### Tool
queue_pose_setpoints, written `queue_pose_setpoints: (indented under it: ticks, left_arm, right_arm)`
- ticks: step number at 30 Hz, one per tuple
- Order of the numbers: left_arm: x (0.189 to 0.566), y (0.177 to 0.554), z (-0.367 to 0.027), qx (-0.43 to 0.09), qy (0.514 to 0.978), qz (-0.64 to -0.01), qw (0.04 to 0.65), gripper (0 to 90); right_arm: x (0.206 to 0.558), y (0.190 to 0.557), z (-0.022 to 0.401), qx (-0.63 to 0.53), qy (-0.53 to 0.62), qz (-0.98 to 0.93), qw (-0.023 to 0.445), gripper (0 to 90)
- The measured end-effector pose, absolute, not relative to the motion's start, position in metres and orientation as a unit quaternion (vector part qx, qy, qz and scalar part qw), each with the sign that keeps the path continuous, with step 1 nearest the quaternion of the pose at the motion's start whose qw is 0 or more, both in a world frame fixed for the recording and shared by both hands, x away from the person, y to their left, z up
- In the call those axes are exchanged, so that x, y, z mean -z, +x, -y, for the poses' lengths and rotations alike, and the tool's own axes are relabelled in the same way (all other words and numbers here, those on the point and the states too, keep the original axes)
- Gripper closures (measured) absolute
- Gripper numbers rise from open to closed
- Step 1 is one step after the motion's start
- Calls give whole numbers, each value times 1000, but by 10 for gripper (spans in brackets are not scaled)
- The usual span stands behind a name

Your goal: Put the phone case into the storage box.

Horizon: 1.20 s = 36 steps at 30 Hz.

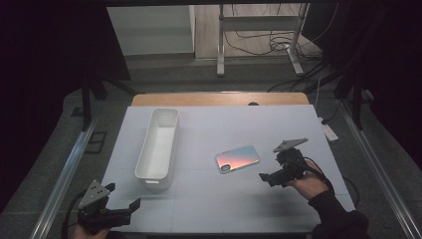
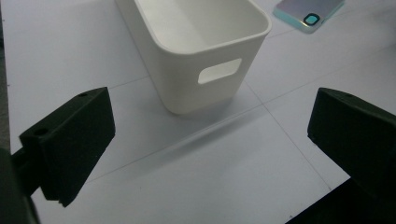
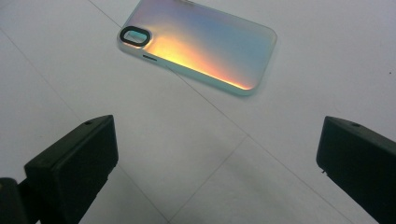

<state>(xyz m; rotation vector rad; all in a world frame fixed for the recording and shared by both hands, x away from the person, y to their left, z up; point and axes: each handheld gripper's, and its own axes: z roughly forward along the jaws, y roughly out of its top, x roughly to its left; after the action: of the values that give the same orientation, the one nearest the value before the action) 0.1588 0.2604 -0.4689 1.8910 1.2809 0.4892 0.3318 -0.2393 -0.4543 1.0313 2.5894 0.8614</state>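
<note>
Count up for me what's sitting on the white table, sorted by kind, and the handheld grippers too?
White bin: 1
Iridescent phone case: 1
Grippers: 2, the left gripper and the right gripper, both open
Total: 4

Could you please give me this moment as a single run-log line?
right gripper: open, facing iridescent phone case, not touching | left gripper: open, before long white plastic bin | case flat on white table

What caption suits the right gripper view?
Open right gripper hovers above a white table, facing an iridescent phone case.
</note>
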Motion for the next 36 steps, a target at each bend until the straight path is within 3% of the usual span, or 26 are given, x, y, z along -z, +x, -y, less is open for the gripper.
queue_pose_setpoints:
  ticks: [36]
  left_arm:
    - [469, 159, -261, -193, 743, -505, 395, 14]
  right_arm:
    - [460, 367, 212, -289, 354, -884, 100, 0]
